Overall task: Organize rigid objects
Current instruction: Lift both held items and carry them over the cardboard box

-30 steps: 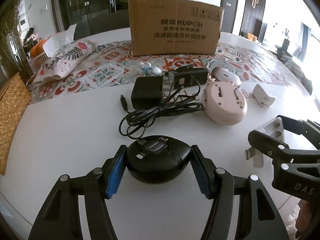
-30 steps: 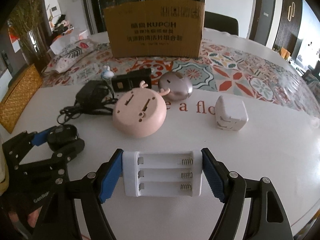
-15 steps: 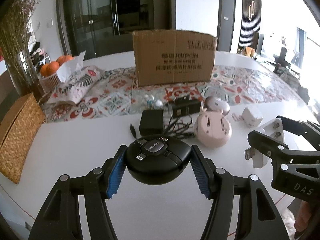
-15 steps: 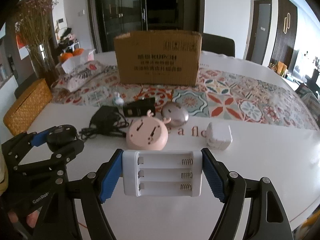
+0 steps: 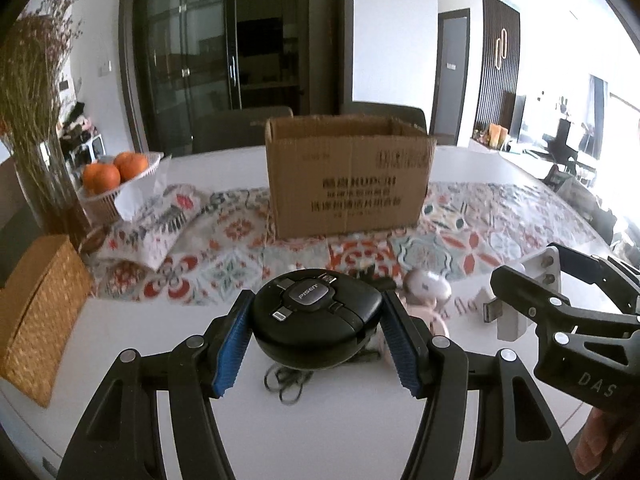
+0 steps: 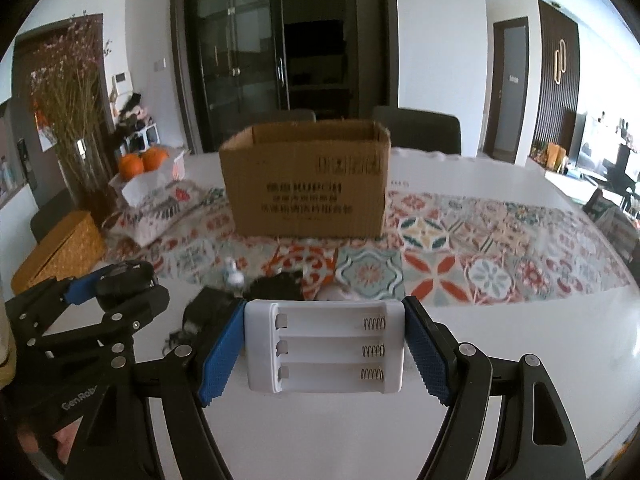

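White round table (image 5: 120, 332), patterned runner (image 6: 460, 248), cardboard box (image 5: 348, 176).

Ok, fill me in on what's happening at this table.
A person is tidying gadgets with two tools. The left hand-held gripper is shut on a round black cable hub, and the right hand-held gripper is shut on a white battery holder. Both are held above the table, facing the open cardboard box. A few other gadgets lie on the table below.
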